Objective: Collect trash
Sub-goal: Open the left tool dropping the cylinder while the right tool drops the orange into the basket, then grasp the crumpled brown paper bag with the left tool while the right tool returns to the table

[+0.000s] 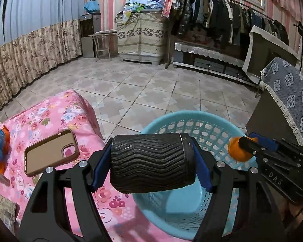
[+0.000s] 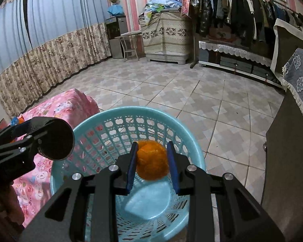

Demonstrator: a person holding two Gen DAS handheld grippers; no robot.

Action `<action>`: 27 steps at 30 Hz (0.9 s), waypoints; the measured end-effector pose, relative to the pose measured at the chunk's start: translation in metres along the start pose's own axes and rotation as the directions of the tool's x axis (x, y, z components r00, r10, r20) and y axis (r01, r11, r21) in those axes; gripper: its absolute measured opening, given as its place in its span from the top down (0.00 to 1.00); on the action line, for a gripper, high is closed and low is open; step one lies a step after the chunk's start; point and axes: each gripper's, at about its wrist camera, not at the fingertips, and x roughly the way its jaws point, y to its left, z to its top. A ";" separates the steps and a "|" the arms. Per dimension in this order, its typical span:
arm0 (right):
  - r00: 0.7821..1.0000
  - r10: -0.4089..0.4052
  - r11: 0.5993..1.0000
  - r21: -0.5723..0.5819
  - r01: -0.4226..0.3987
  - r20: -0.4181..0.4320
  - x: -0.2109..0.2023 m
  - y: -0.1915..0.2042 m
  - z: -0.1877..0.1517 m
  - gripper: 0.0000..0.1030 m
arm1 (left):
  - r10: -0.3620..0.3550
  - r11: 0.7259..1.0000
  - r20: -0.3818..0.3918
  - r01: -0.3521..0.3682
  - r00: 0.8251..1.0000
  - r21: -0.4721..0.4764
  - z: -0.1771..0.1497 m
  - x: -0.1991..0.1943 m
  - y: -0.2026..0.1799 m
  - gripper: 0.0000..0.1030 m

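Basket (image 2: 194, 151) mouth lies open below; bed (image 1: 56, 113) edge and cabinet (image 2: 282, 161) flank it.

The basket (image 2: 119, 130) is light blue with a cut-out lattice. The cup (image 1: 151, 162) is black, ribbed in wavy lines. The peel (image 2: 151, 162) is orange. Blue pads (image 2: 172, 161) are fitted on black grippers. The bedsheet (image 1: 50, 117) is pink with floral print. The phone case (image 1: 50, 153) is brown. The floor (image 1: 151, 92) is tiled in beige and grey diamonds.
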 end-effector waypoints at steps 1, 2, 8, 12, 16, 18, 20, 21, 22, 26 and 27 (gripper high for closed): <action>1.000 0.000 1.000 -0.001 0.000 -0.001 0.000 0.000 0.000 0.75 | -0.006 1.000 -0.004 0.006 1.000 -0.002 -0.001 0.000 0.000 0.32; 1.000 -0.001 1.000 -0.001 0.001 -0.001 0.000 0.000 0.000 0.75 | -0.016 1.000 -0.010 0.016 1.000 -0.002 -0.002 0.001 -0.001 0.32; 1.000 -0.008 1.000 -0.007 0.008 -0.009 0.003 -0.002 -0.004 0.78 | -0.012 1.000 -0.011 0.012 1.000 0.016 -0.004 -0.002 -0.001 0.28; 1.000 -0.010 1.000 0.004 0.010 -0.009 0.002 -0.005 -0.006 0.78 | -0.011 1.000 -0.002 0.011 1.000 -0.016 -0.002 -0.007 0.009 0.20; 1.000 -0.009 1.000 0.009 0.009 -0.010 0.000 -0.006 -0.007 0.78 | 0.006 0.999 0.004 -0.005 1.000 -0.037 0.000 -0.013 0.022 0.18; 1.000 -0.010 1.000 0.004 0.010 -0.009 -0.001 -0.006 -0.008 0.77 | 0.027 0.999 0.014 -0.026 1.000 -0.043 0.000 -0.018 0.029 0.16; 1.000 -0.013 1.000 -0.002 0.013 -0.007 -0.001 -0.003 -0.008 0.77 | 0.049 0.997 0.026 -0.048 0.998 -0.053 -0.002 -0.027 0.038 0.12; 1.000 -0.016 1.000 -0.005 0.016 -0.002 -0.002 0.000 -0.009 0.76 | 0.058 0.997 0.032 -0.056 0.998 -0.061 -0.003 -0.031 0.043 0.10; 1.000 -0.014 1.000 -0.004 0.014 0.000 -0.003 0.002 -0.008 0.73 | 0.071 0.995 0.038 -0.068 0.997 -0.072 -0.005 -0.038 0.050 0.09; 1.000 -0.004 1.000 -0.014 0.005 0.027 -0.013 0.020 -0.009 0.43 | 0.118 0.989 0.056 -0.112 0.992 -0.092 -0.015 -0.063 0.073 0.05; 0.999 0.000 1.000 -0.023 0.001 0.032 -0.015 0.026 -0.009 0.43 | 0.136 0.987 0.060 -0.130 0.989 -0.096 -0.018 -0.071 0.080 0.05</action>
